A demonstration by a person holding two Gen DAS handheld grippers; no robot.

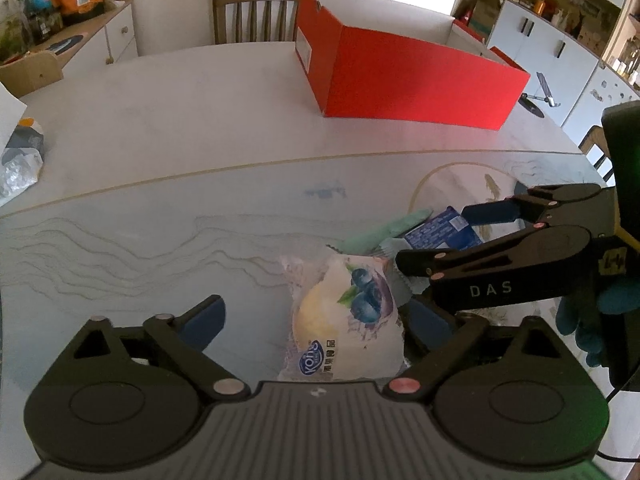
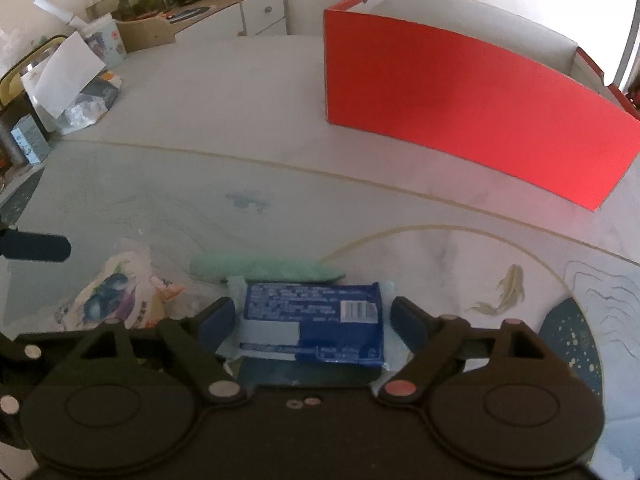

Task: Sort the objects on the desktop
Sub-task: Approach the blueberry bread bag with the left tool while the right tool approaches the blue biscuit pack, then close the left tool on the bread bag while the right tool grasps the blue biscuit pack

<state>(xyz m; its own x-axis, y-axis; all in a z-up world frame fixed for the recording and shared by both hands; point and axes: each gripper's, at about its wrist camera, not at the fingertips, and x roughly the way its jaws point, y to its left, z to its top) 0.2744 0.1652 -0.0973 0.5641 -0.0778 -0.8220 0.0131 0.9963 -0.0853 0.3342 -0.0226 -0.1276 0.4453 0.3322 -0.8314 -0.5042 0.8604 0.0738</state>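
Between right claw (image 2: pixel 312 320), blue packet (image 2: pixel 316 320) crosswise

You are looking at a pale worktop (image 2: pixel 248 128) with a thin gold line curving across it and faint wave and fish drawings on its near half. A red box (image 2: pixel 472 120) is standing open on the far part. Nearer to you, a blueberry snack packet (image 1: pixel 352 320), a blue packet (image 2: pixel 316 320) and a mint-green packet (image 2: pixel 268 272) are lying close together, the green one just behind the blue. Crumpled bags and paper (image 2: pixel 80 92) are sitting at the worktop's far left edge.
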